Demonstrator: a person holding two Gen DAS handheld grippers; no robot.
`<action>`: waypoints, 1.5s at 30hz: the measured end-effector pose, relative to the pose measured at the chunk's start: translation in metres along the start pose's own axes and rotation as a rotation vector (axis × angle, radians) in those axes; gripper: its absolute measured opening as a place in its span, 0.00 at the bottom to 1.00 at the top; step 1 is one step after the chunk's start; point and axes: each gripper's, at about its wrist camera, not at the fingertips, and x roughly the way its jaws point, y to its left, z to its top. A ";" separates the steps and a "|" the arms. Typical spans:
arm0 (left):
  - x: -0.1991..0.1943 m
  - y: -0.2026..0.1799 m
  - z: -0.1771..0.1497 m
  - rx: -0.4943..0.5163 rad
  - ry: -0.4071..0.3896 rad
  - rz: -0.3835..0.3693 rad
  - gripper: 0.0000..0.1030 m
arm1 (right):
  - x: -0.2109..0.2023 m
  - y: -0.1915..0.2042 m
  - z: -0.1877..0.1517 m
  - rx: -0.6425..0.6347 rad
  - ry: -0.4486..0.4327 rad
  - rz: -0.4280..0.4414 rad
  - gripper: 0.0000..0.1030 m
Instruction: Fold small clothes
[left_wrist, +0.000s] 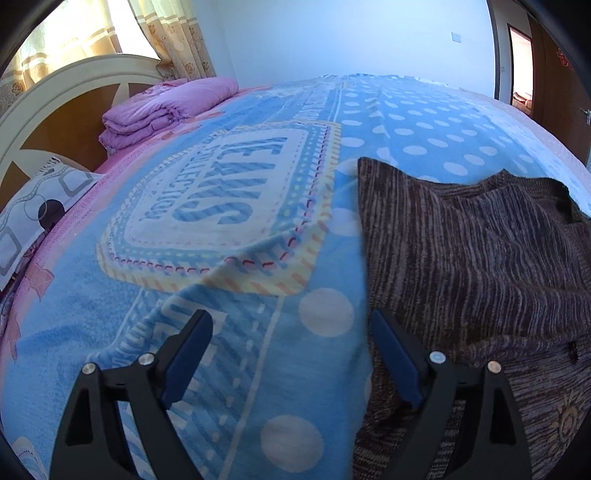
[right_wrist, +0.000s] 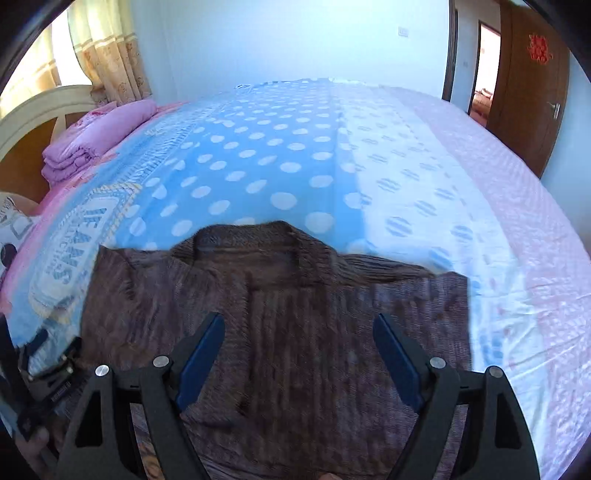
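A small brown knitted cardigan lies flat on the bed, collar pointing away, sides folded in. In the left wrist view it fills the right side. My left gripper is open and empty, hovering over the cardigan's left edge, one finger above the blanket and one above the knit. My right gripper is open and empty above the middle of the cardigan. The left gripper's body shows at the left edge of the right wrist view.
A blue polka-dot blanket with a printed label covers the bed. A folded purple quilt and a patterned pillow lie by the headboard. Curtains hang at the far left; a wooden door stands at the right.
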 end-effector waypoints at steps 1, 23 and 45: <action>0.000 0.000 0.000 0.000 -0.001 0.002 0.88 | 0.000 0.003 -0.004 -0.003 0.010 0.029 0.80; -0.009 0.033 -0.018 -0.123 0.025 -0.137 0.89 | -0.001 0.043 -0.091 -0.037 0.103 0.231 0.00; -0.004 -0.007 -0.003 0.082 0.065 -0.119 1.00 | 0.007 0.071 -0.079 -0.155 0.050 0.180 0.28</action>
